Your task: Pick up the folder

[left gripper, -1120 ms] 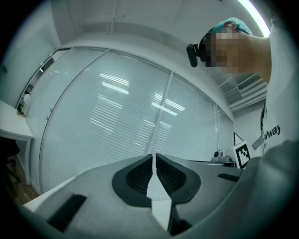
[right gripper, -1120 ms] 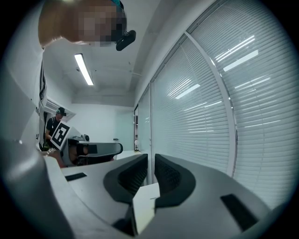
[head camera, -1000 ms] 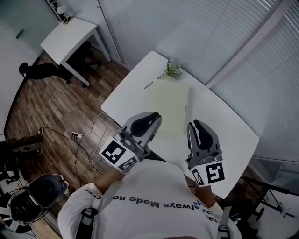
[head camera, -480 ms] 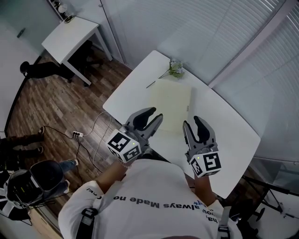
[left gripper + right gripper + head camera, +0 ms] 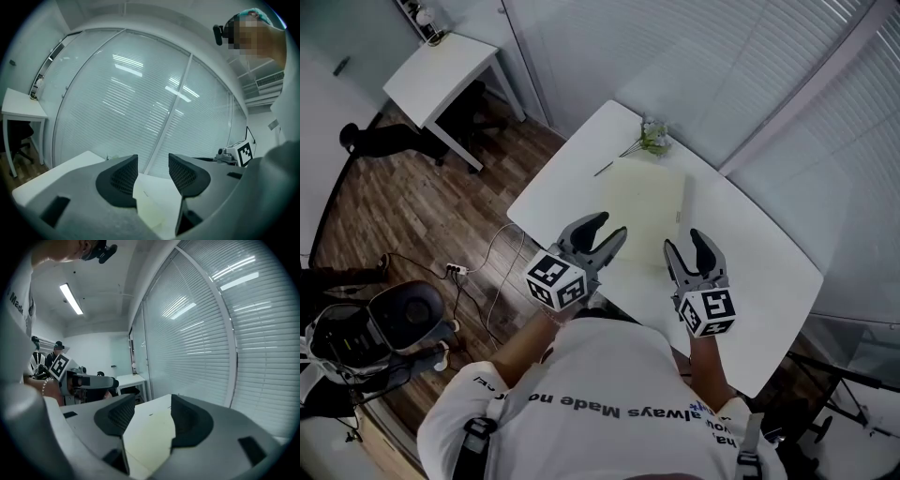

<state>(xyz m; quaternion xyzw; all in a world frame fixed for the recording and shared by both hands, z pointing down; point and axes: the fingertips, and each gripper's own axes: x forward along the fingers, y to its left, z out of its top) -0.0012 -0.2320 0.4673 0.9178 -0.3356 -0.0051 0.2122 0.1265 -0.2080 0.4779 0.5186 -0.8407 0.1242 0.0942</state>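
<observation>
Your left gripper [image 5: 610, 225] and right gripper [image 5: 684, 239] have just been opening their jaws, and they hold nothing. The folder [image 5: 645, 202] lies on the tabletop [image 5: 759, 272] just ahead of both jaws.

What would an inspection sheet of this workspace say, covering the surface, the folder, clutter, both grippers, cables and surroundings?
Surface: white table with rounded corners.
Job's things: pale yellow folder lies flat mid-table, not yet gripped.
Clutter: flower sprig at the table's far edge; pen near the folder's far left corner.
Grippers: left gripper and right gripper hover at the folder's near end; jaws apart, just been opening, nothing between them.
Cables: cords trail on the wood floor left of the table.
Surroundings: window blinds beyond the table; small side table at far left.
</observation>
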